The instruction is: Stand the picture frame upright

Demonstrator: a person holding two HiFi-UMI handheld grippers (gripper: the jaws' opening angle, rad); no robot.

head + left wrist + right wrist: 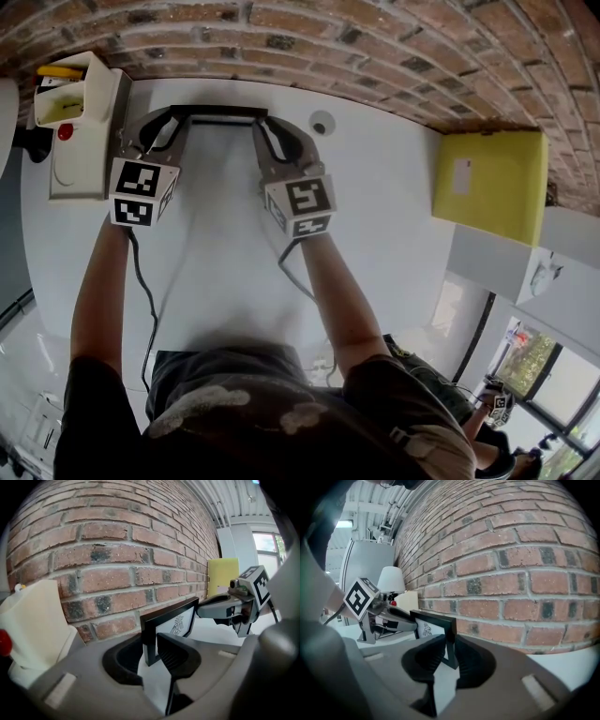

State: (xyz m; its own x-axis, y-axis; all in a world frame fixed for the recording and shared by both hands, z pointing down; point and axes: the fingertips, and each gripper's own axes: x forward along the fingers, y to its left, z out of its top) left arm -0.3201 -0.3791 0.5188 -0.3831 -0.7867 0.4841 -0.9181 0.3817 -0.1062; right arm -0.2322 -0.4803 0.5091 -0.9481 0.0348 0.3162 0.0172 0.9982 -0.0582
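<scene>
Nearest, the person's two forearms are stretched over the white table (216, 272), each with a gripper at its end. The left gripper (169, 120) is closed on the left end of the picture frame (217, 114), and the right gripper (269, 127) is clamped on the right end (each gripper view shows a black side bar pinched between the pads). The frame is held at the table's far edge, just in front of the brick wall (375, 47), roughly upright. Its long axis is laid along that edge, and its printed face is turned away from the wall towards the person. The setting-down step seems to be in hand. Next, the lower edge would probably have to be settled firmly and both grips eased off evenly, so that the frame is not tipped.
</scene>
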